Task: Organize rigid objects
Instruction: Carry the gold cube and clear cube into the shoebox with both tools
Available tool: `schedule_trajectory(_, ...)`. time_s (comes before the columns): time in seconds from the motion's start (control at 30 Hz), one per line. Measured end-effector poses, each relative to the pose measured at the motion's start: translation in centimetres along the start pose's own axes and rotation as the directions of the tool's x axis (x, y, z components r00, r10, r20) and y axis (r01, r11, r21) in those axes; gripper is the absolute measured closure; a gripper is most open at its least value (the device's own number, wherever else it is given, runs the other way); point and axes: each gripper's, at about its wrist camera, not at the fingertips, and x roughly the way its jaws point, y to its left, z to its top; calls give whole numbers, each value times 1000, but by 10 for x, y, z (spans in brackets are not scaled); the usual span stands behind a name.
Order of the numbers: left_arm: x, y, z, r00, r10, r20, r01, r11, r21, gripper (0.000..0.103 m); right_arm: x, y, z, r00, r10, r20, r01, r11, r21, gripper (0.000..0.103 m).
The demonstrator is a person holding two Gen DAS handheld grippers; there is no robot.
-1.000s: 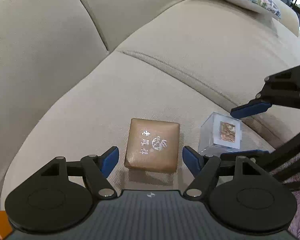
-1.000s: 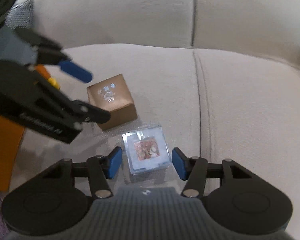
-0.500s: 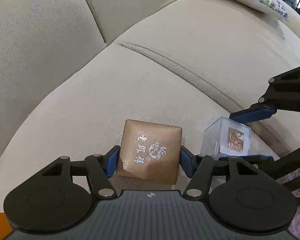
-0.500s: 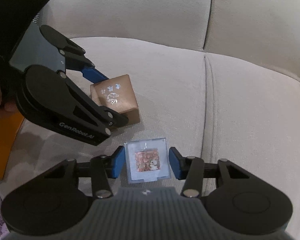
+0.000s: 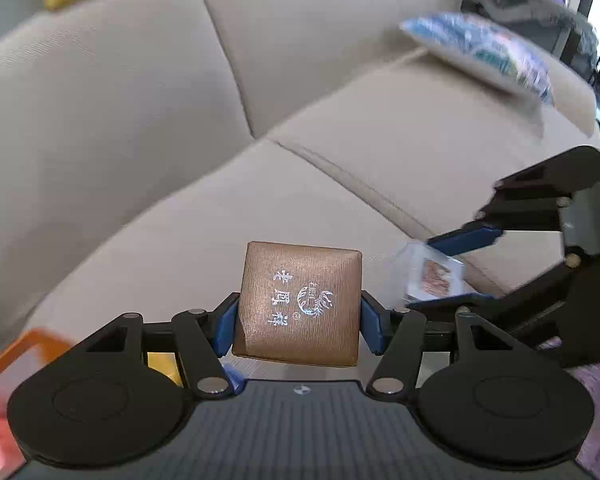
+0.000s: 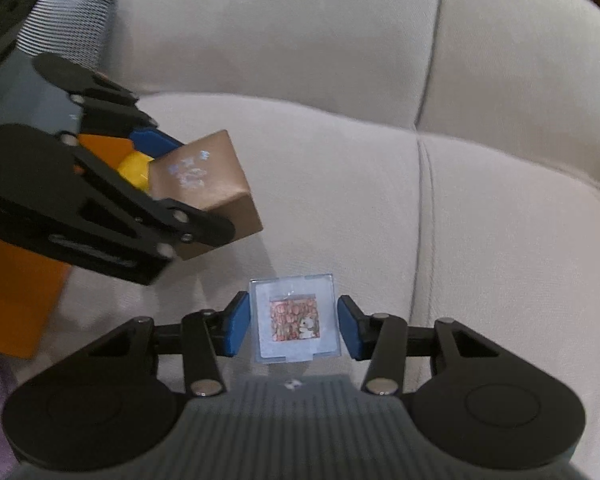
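Two grippers each clamp one box above the sofa seat (image 6: 380,184): left gripper (image 5: 299,322) holding the brown box (image 5: 300,300), right gripper (image 6: 293,326) the clear box (image 6: 294,318), both lifted, presumably for carrying toward the orange bin (image 6: 16,296).

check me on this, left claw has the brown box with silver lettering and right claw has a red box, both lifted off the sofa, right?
One thing is wrong: the right claw holds a clear plastic box with a small picture inside, not a red one, as the right wrist view shows. The rest stands: the left claw grips the brown box with silver lettering, and both look lifted off the sofa.
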Motion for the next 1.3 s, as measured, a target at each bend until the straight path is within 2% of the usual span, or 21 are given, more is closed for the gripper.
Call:
schedule_trajectory(0.13,-61,18,-19,998,41,46,-40,999,-23,34,-33,32,17,995,56,77,-50,996,-68,54)
schedule_trajectory(0.23,-92,39,-32,995,83,61,-81,996,-39,34,-53,64,32,988,93,127,-74,987,-143,54)
schedule_trajectory(0.37,-121,67,-53,982,181,50,-177,981,-76,34,-72,105,52,972,161,173,-118,965,-236,54)
schedule_trajectory(0.5,-134,96,-79,974,224,20,-220,968,-125,34,-78,152,68,959,220,181,-143,922,-361,54)
schedule_trajectory(0.6,-128,112,-99,972,235,-18,-234,959,-157,34,-70,183,80,958,245,149,-155,879,-450,54)
schedule_trajectory(0.73,-111,139,-124,975,214,-63,-223,951,-214,34,-40,215,93,962,264,74,-182,816,-549,54)
schedule_trajectory(0.87,-87,159,-142,977,183,-109,-205,948,-243,34,-1,246,109,968,252,-22,-203,723,-660,54)
schedule_trajectory(1.13,-44,195,-155,975,135,-174,-184,934,-308,34,80,268,131,972,188,-137,-225,602,-766,54)
schedule_trajectory(1.3,-28,207,-155,980,108,-170,-158,933,-323,34,108,273,139,971,174,-166,-234,528,-816,54)
